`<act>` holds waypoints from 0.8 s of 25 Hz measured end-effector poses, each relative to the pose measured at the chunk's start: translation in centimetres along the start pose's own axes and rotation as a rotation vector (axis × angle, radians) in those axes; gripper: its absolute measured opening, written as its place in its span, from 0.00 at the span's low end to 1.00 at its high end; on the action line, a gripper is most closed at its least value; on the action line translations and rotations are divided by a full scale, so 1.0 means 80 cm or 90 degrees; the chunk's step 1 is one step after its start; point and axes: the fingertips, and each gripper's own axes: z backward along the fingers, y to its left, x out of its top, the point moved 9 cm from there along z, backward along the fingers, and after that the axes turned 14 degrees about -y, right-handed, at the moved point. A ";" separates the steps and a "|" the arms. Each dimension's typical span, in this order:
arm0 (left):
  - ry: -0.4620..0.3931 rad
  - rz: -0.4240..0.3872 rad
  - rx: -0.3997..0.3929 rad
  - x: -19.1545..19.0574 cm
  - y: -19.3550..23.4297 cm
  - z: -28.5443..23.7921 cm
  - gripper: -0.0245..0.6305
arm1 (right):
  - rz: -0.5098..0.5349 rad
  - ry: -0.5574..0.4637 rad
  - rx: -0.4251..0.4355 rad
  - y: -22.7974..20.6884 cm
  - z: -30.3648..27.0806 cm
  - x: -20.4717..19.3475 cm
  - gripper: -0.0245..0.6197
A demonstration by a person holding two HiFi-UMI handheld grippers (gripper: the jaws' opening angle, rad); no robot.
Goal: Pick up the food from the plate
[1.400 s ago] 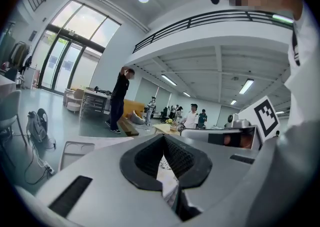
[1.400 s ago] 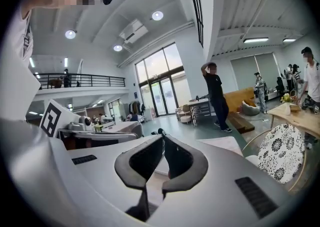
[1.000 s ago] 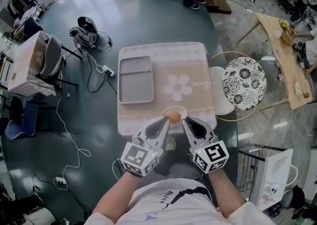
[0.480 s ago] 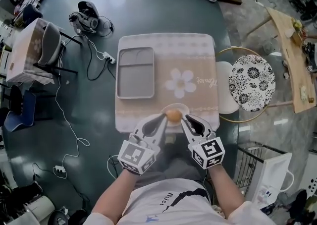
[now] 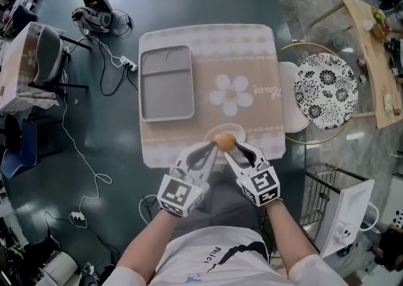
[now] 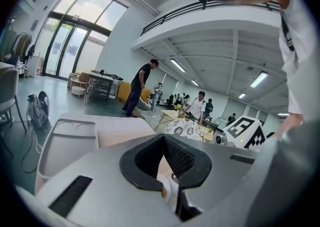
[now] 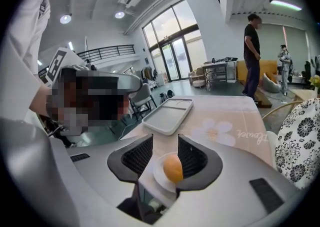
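An orange, egg-shaped piece of food (image 5: 223, 142) lies on a small white plate (image 5: 235, 131) at the near edge of the beige-clothed table (image 5: 239, 58). My right gripper (image 5: 234, 150) is just to the right of the food, jaws opening. In the right gripper view the food (image 7: 173, 168) and plate (image 7: 157, 172) show between the parted jaws of the right gripper (image 7: 165, 141), the food close to the right jaw and not pressed. My left gripper (image 5: 211, 147) sits at the plate's left side. In its own view the left gripper (image 6: 164, 137) is shut and holds nothing.
A grey divided tray (image 5: 166, 83) lies on the table's left half. A stool with a black-and-white patterned seat (image 5: 326, 91) stands right of the table, a white wire rack (image 5: 337, 206) nearer me. A chair (image 5: 47, 58) and cables (image 5: 82, 171) are on the floor at left.
The right jaws have parted from shut. Both grippers have closed in on the plate from either side, and the head view has shifted so the table sits higher in frame.
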 end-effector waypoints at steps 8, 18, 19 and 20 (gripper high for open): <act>0.008 0.004 -0.028 -0.055 0.030 -0.003 0.05 | 0.095 0.088 0.024 -0.011 -0.028 -0.065 0.40; 0.017 0.005 -0.050 -0.095 0.051 -0.018 0.05 | 0.207 0.181 0.103 -0.028 -0.069 -0.111 0.50; 0.019 0.005 -0.049 -0.099 0.053 -0.018 0.05 | 0.215 0.188 0.110 -0.029 -0.073 -0.114 0.50; 0.022 0.006 -0.046 -0.102 0.055 -0.017 0.05 | 0.222 0.194 0.117 -0.028 -0.076 -0.117 0.51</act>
